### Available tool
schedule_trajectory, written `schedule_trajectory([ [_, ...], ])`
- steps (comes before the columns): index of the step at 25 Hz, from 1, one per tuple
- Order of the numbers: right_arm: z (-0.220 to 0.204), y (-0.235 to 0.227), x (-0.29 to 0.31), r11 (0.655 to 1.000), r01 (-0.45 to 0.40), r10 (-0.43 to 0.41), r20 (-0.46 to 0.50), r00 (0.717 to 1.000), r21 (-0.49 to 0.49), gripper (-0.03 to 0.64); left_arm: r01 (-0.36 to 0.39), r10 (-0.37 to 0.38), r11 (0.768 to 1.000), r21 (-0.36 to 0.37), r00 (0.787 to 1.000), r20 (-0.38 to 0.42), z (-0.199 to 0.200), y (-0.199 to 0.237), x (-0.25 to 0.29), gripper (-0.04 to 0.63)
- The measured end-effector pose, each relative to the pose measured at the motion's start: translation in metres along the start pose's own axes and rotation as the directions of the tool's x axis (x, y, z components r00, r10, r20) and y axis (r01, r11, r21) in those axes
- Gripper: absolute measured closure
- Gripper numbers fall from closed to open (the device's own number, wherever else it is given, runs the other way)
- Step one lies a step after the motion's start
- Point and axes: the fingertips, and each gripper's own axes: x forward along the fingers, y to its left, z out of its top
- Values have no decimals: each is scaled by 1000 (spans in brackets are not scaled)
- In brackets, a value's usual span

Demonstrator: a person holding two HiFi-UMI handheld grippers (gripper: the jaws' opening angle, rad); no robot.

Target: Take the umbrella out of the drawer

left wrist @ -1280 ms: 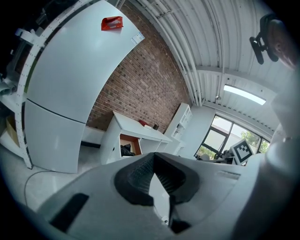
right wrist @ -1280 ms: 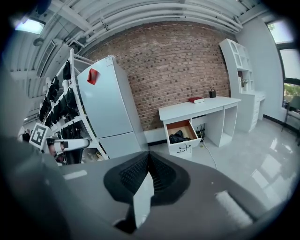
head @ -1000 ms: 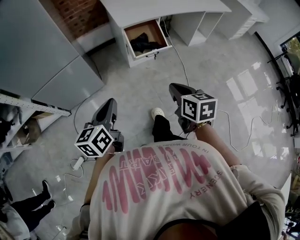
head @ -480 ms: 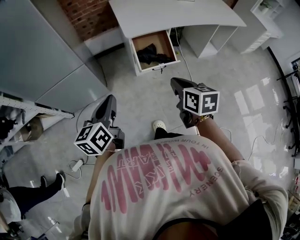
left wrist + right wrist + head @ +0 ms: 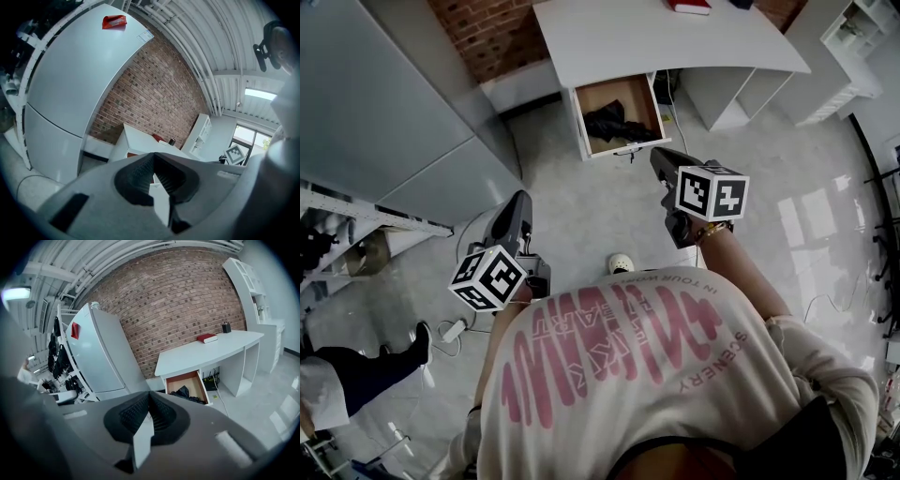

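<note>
Head view | white desk [image 5: 675, 47], drawer [image 5: 614, 94] open | brick wall [image 5: 487, 28] | glossy floor [image 5: 581, 206]

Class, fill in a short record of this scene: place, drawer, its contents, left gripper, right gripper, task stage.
place: white desk against a brick wall
drawer: open, under the desk's left end in the head view
contents: black umbrella, lying inside
left gripper: jaws together, empty, well short of the drawer
right gripper: jaws together, empty, nearer the drawer, not touching it
task stage: umbrella not yet taken
</note>
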Motion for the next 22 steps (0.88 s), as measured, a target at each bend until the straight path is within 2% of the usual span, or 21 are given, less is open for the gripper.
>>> schedule_trajectory([
  [6, 14, -22, 18, 1000, -9, 9, 0, 1000, 14, 604, -47, 47, 999, -5, 999, 19, 1, 10, 11, 592],
  [12, 13, -38, 41, 999, -26, 27, -42, 999, 25, 604, -87, 87, 996, -11, 996, 22, 3, 16, 22, 592],
  [22, 8, -62, 74, 1000, -10, 12, -92, 996, 28, 600, -129, 130, 991, -15, 991, 18, 10, 28, 46, 592],
])
